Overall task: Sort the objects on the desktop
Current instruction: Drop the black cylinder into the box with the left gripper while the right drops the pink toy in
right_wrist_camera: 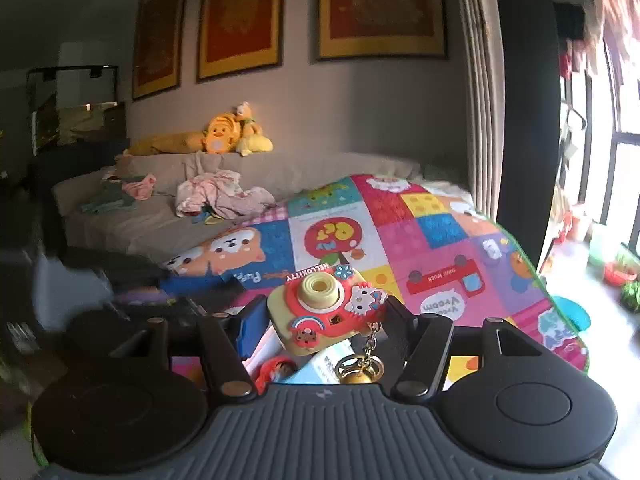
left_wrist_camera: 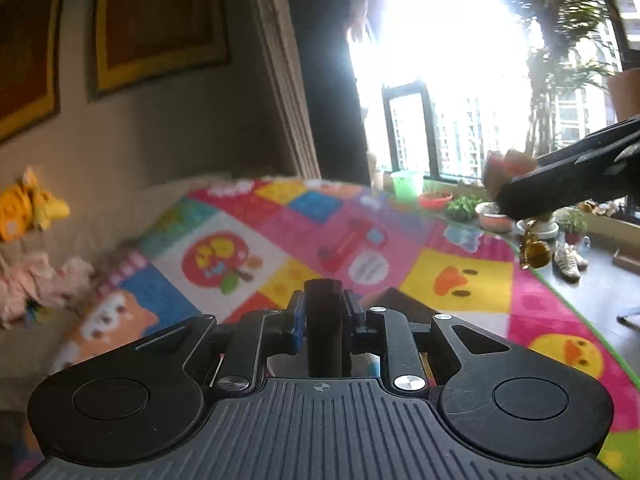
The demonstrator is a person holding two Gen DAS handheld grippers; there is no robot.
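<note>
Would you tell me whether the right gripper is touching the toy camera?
Touching: the right wrist view shows the right gripper clamped on both sides of the toy camera.

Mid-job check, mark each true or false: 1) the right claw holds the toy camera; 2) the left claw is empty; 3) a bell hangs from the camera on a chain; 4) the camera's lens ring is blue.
1) True: the right claw is shut on the toy camera.
2) False: the left claw grips a dark cylinder.
3) True: a gold bell dangles below it.
4) False: the lens ring is pale yellow.
</note>
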